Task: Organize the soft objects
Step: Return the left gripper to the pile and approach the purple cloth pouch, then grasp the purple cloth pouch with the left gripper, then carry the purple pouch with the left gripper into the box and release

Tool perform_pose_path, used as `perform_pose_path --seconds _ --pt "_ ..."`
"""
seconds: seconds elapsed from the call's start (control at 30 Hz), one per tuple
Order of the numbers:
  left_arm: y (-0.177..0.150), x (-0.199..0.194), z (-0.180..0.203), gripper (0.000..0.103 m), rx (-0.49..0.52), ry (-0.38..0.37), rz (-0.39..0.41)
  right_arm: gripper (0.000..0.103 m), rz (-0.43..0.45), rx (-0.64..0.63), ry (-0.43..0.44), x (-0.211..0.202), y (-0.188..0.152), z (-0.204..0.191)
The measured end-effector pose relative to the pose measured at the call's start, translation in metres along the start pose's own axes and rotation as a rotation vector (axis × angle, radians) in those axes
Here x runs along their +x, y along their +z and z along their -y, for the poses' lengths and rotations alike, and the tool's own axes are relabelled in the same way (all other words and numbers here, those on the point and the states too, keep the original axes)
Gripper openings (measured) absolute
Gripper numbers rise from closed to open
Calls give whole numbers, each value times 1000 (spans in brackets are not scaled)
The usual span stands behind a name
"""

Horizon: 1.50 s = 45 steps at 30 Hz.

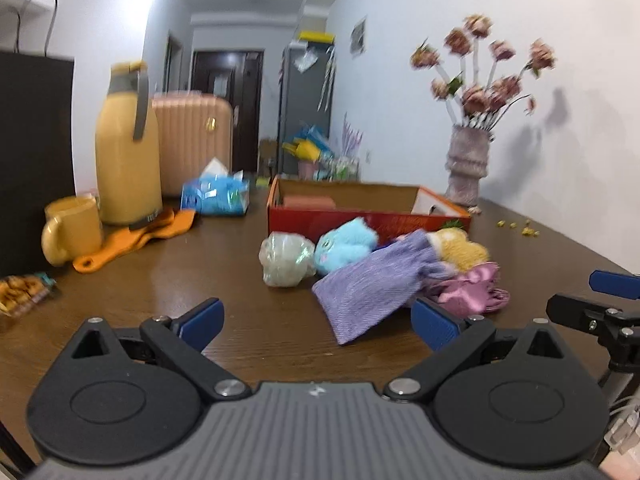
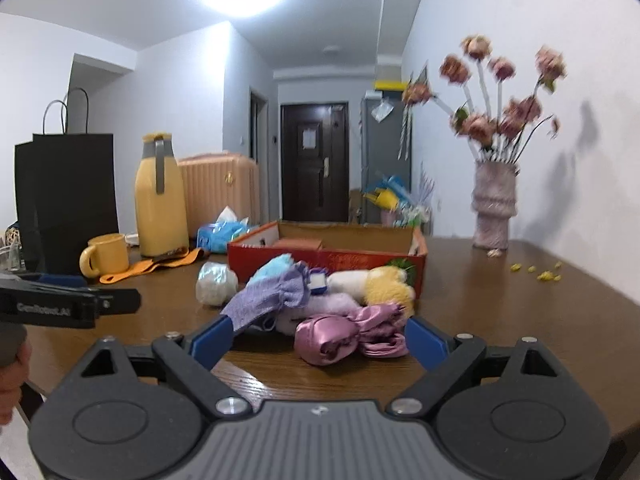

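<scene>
Brown wooden bench [image 1: 248, 320] set against a white wall, hallway and dark door [image 2: 314, 168] behind. Near centre: heap of soft objects just in front of a red cardboard box [image 2: 320, 258], comprising a lilac knitted pouch [image 1: 372, 280], blue plush toy [image 1: 344, 246], yellow plush toy [image 2: 390, 286], pink satin bundle [image 2: 340, 334] and a crumpled clear plastic bag [image 1: 284, 256] beside the blue toy. Left of heap: yellow thermos jug [image 2: 160, 208], yellow mug [image 2: 106, 254], orange cloth [image 1: 136, 238] under the jug, blue tissue pack [image 1: 216, 196], black paper bag [image 2: 68, 196]. Right, against the wall: knitted vase [image 2: 492, 208] with dried roses; yellow crumbs [image 2: 540, 272] scattered nearby. Left gripper [image 1: 316, 322] low over the bench, jaws spread wide and released, nothing between the pads, lilac pouch just ahead of the right pad. Right gripper [image 2: 318, 344] likewise with jaws spread wide and released, pink satin bundle lying between the blue pads without visible contact. Motion blur throughout.
</scene>
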<state>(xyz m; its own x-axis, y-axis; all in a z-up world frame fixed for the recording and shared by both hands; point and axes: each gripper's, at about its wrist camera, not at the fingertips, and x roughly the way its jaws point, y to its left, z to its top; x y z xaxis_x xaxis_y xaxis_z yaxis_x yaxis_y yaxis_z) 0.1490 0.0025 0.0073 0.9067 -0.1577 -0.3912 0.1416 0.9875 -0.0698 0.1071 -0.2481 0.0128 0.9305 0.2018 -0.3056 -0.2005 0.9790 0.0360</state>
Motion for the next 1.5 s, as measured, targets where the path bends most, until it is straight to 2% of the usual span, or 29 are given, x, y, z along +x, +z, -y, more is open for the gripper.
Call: perform_pose_path --seconds 0.1,0.2,0.37,0.4,0.43,0.47,0.57,0.67,0.73,0.8,0.87,0.93,1.07,1.1,1.13,1.2,1.27,1.33,1.5 --pt "8 32 -5 100 -35 -4 -41 90 -10 3 14 36 14 -1" --pt "15 65 -11 94 -74 -44 -90 88 -33 8 39 80 28 -1" --pt "14 104 -20 80 -112 -69 -171 72 -113 81 69 150 37 5" --pt "14 108 -23 78 -122 -76 -181 60 -136 106 81 163 38 7" --pt "13 111 -26 78 -133 -84 -187 39 -161 116 97 172 37 7" --pt "12 112 -30 78 -145 -96 -191 28 -187 119 116 178 36 5" --pt "10 106 -37 78 -164 -137 -191 16 -215 102 178 171 28 -3" --pt "4 94 -38 73 -161 -159 -200 15 -243 142 227 146 19 -3" --pt "-2 82 -35 69 -159 -203 -219 14 -265 181 243 124 11 0" --pt "-8 70 -30 65 -164 -244 -228 14 -284 180 222 99 -1 1" --pt "-16 58 -23 60 -170 -276 -246 14 -291 159 161 80 -14 4" --pt "-24 50 -15 59 -175 -312 -268 14 -300 191 114 67 -26 11" --pt "-31 42 -1 57 -166 -348 -276 15 -279 205 86 56 -36 17" --pt "-30 42 2 46 -162 -353 -273 15 -275 199 85 55 -37 17" --pt "-30 42 4 30 -157 -354 -273 15 -272 194 85 56 -37 17" --pt "-31 44 7 19 -158 -357 -290 16 -269 181 82 58 -39 16" --pt "-32 43 8 16 -156 -356 -290 17 -273 169 75 60 -41 14" --pt "-33 42 9 9 -148 -356 -290 17 -271 158 75 60 -43 12" --pt "-31 38 12 8 -129 -358 -278 16 -271 145 74 58 -43 11"
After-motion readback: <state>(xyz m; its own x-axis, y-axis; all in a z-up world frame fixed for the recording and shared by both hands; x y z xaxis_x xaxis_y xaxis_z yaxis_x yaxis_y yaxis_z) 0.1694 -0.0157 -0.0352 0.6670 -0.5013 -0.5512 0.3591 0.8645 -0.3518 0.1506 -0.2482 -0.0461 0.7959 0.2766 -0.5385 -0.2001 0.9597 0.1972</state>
